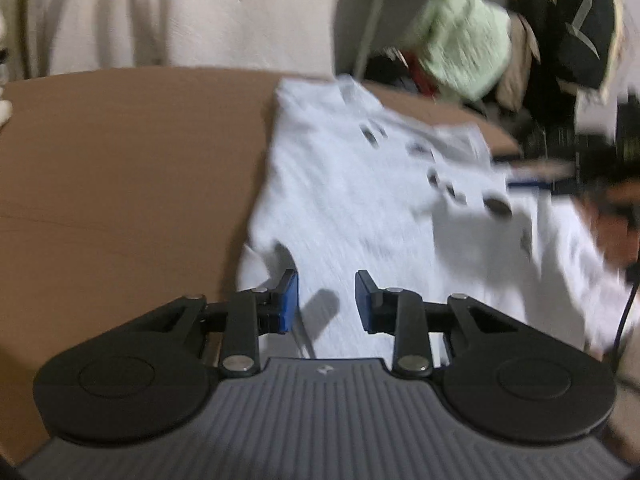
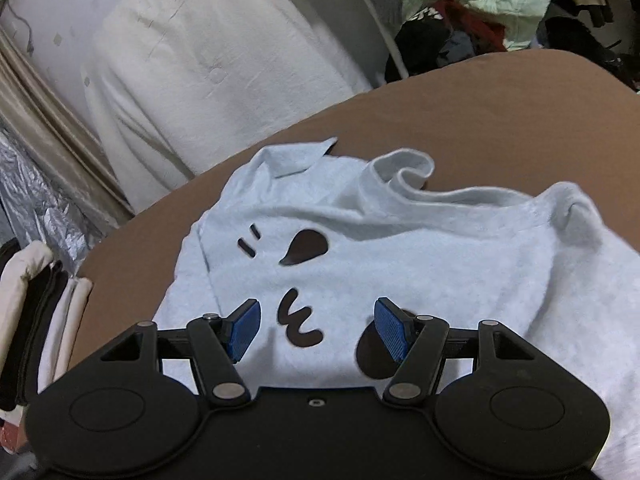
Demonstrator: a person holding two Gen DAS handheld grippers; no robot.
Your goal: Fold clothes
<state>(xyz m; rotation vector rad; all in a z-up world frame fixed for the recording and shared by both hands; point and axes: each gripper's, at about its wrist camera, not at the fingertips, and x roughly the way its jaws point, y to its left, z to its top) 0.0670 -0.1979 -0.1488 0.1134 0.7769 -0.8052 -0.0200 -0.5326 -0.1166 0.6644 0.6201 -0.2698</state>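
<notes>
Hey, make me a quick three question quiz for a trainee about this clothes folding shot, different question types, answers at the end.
1. True or false: the left gripper is clamped on the light grey shirt.
2. Multiple choice: the shirt lies on A) a brown table, B) a tiled floor, C) a blue mat.
3. Fill in: the dark shapes printed on the shirt near the right gripper look like a cartoon ____.

Key:
1. False; both grippers hover open over the shirt, holding nothing.
2. A.
3. Face.
</notes>
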